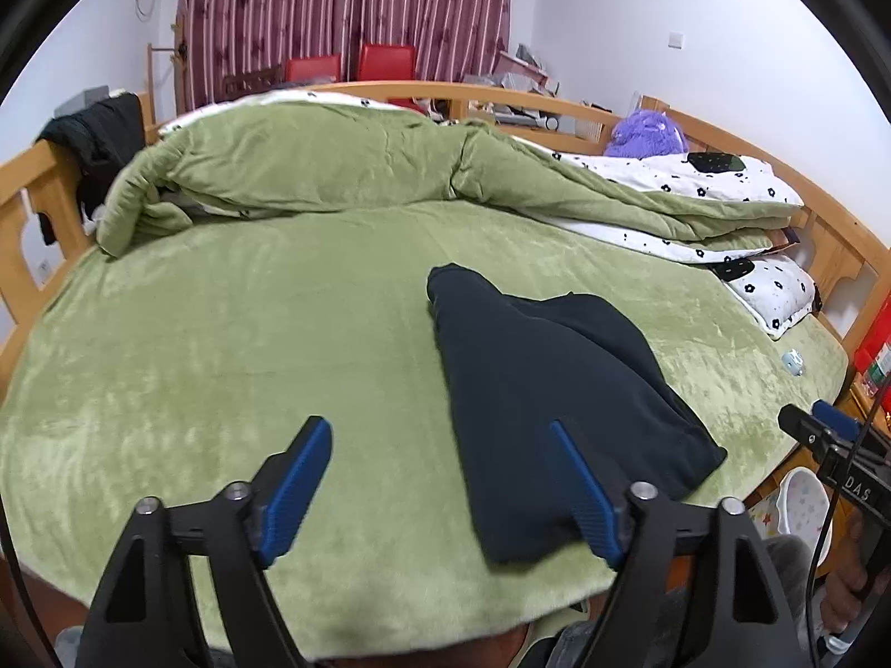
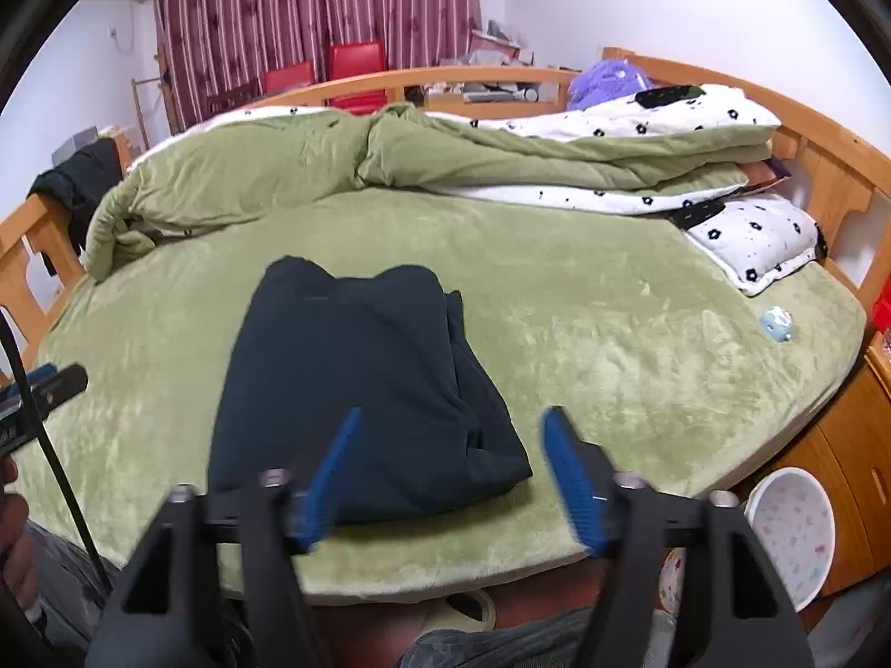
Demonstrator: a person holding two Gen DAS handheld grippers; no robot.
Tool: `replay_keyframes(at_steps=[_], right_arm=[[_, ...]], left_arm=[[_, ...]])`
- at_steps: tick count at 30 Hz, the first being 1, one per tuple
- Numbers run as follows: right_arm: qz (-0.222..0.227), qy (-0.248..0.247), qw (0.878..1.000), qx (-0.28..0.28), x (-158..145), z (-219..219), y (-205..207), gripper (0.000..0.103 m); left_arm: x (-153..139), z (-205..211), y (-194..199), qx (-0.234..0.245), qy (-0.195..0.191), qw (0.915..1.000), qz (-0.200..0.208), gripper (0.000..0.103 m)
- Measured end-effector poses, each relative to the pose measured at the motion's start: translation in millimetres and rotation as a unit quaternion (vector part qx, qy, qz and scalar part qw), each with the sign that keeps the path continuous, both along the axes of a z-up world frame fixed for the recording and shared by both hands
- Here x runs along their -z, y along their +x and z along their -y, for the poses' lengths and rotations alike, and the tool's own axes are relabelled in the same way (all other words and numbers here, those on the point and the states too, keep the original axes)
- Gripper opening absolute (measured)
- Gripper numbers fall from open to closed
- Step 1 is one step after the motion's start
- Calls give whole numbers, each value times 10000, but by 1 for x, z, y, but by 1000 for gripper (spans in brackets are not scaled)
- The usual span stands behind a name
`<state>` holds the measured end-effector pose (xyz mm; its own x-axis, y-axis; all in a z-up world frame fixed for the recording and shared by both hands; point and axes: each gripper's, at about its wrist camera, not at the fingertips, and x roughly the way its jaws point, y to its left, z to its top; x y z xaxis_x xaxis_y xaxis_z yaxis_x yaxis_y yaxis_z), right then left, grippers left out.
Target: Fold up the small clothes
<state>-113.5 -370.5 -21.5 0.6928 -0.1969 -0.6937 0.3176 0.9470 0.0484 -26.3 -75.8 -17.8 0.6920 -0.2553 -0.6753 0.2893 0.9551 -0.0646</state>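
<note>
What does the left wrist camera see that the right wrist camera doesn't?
Only the left wrist view shows the left gripper up close, open and holding nothing, with the right gripper poking in at the right edge.

Only the right wrist view shows the right gripper up close, also open, plus the whole white basin on the floor and the wooden cabinet beside the bed.

Both show the dark folded garment lying on the green bed cover, the bunched green quilt, the purple plush toy and the striped curtain.
</note>
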Motion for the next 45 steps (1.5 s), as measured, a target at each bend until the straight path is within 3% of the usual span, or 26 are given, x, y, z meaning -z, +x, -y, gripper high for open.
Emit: replay_keyframes(at_steps=[3,6,18,45], right_arm=[[206,-29,9998,-3,-15,-7,-17,93],[250,-93,9996,-8,-26,-11,-28,95],[289,-283,9991,-149,-46,-32,-50,96],[266,-309,9991,-144,-48,-35,-56,96]], left_arm=[[-11,-7,-19,-95,33,9999,123,81],[-18,-12,-33,-129,15,9998,174,81],[-37,-21,-59,-190,33,9992,340,81],[-40,-25,-65,-239,20,9991,363,81]])
